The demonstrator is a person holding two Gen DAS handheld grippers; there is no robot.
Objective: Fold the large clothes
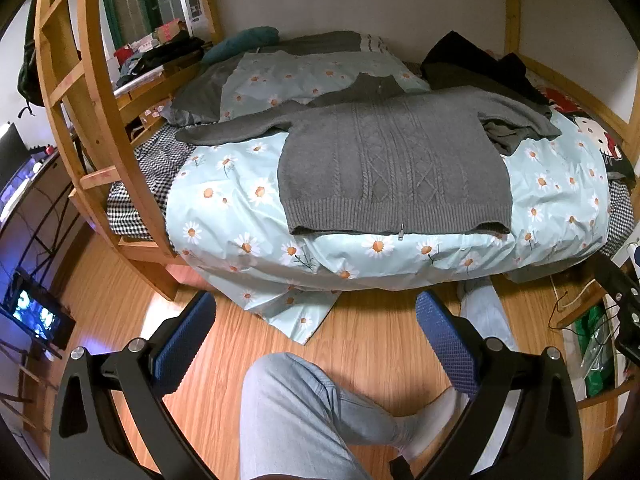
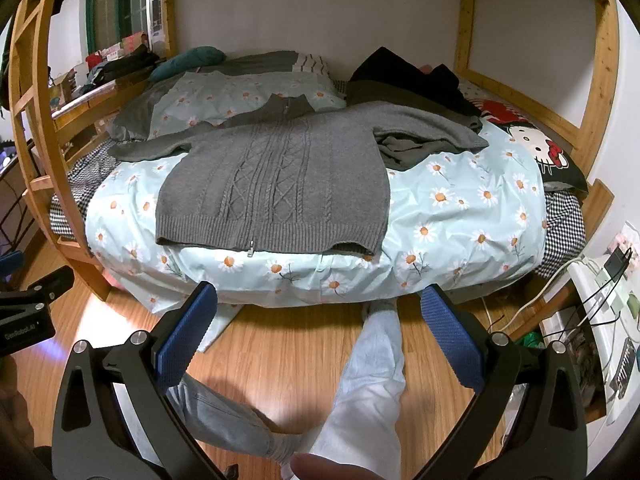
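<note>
A grey cable-knit zip sweater (image 1: 394, 168) (image 2: 276, 188) lies flat and face up on a daisy-print quilt (image 1: 240, 216) (image 2: 460, 216), its hem toward me and both sleeves spread out sideways. My left gripper (image 1: 316, 320) hangs open over the wooden floor short of the bed, nothing between its blue pads. My right gripper (image 2: 320, 316) is open too, also short of the bed's front edge, with only a person's leg and the floor behind it. Neither gripper touches the sweater.
A wooden bunk frame with a ladder (image 1: 92, 128) stands at the left. Dark clothes (image 2: 404, 80) and a cartoon-cat pillow (image 2: 536, 144) lie at the back right of the bed. A person's legs in light jeans (image 1: 304, 412) (image 2: 376, 364) are below. Cables and a white unit (image 2: 600, 296) sit at the right.
</note>
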